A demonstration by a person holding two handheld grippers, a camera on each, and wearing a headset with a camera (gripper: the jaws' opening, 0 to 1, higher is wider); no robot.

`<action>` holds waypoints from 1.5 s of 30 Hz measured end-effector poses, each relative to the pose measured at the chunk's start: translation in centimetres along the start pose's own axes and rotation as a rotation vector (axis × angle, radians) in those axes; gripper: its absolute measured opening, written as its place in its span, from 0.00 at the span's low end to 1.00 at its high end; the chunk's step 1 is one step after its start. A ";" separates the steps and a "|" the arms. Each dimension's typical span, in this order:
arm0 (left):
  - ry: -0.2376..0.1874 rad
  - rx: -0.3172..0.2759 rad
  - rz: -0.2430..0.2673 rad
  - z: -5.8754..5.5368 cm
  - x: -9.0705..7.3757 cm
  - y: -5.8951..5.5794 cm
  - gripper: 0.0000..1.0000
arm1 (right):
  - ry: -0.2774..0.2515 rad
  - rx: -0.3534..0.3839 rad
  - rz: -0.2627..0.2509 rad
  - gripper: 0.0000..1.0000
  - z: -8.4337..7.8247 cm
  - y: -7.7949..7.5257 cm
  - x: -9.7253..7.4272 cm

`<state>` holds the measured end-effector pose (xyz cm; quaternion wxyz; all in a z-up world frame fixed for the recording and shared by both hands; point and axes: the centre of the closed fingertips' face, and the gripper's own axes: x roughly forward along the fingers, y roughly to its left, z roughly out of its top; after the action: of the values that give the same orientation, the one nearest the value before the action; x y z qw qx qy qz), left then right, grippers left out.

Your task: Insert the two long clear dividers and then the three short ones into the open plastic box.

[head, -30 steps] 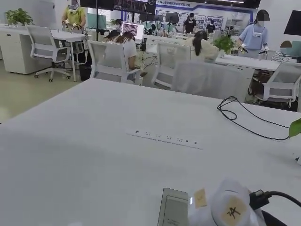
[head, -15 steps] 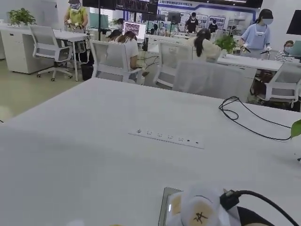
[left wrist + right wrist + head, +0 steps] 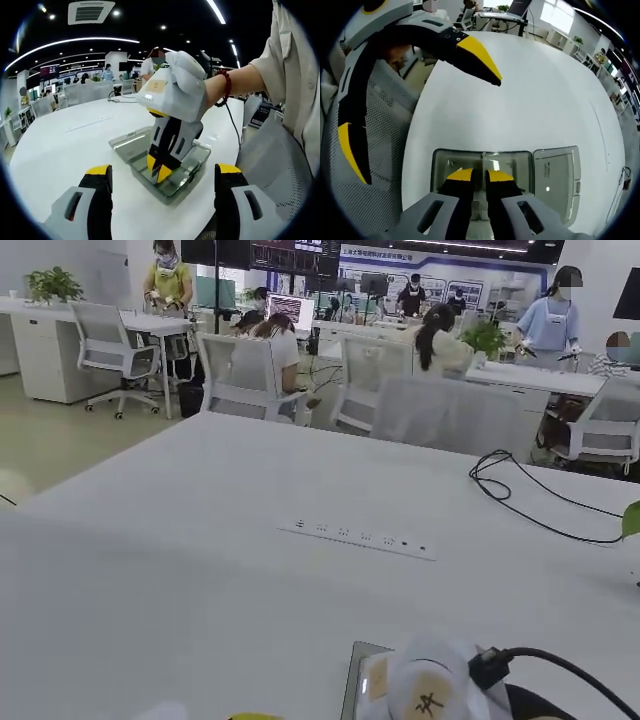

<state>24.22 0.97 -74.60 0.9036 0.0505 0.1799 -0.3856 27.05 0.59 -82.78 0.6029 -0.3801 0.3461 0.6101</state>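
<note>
Transparency defeats us at the open clear plastic box (image 3: 172, 192): a faint upright line shows inside, but we cannot say which dividers are in. The right gripper (image 3: 480, 175) points down into the box, jaws almost together; we cannot tell whether they pinch a clear divider. The left gripper (image 3: 162, 169) hovers near, jaws wide apart and empty. In the head view the bottom edge cuts off the box's flat lid (image 3: 360, 685). The box lies on a broad white table (image 3: 200, 540) with an inset white socket strip (image 3: 358, 537) and a looped black cable (image 3: 510, 490). Beyond stand grey mesh office chairs (image 3: 245, 375) and people at desks.
</note>
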 end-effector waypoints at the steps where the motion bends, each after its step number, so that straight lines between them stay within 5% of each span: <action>1: 0.001 0.000 0.000 0.0 0.0 0.0 0.85 | -0.005 0.001 -0.002 0.11 0.1 0.0 -0.1; 11: -0.006 -0.002 0.004 0.1 0.1 0.1 0.87 | -0.075 0.118 0.013 0.28 0.8 0.0 -2.1; 21: -0.032 -0.024 0.008 0.6 0.0 0.2 0.87 | -0.102 0.167 0.008 0.37 -1.0 0.5 -4.7; 45: -0.009 -0.025 0.014 0.4 -0.1 0.0 0.85 | -0.147 0.212 -0.056 0.45 -7.1 1.6 -9.6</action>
<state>24.27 0.92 -74.23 0.9076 0.0386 0.1801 -0.3774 25.59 -10.29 -77.73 0.6801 -0.2780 0.3530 0.5793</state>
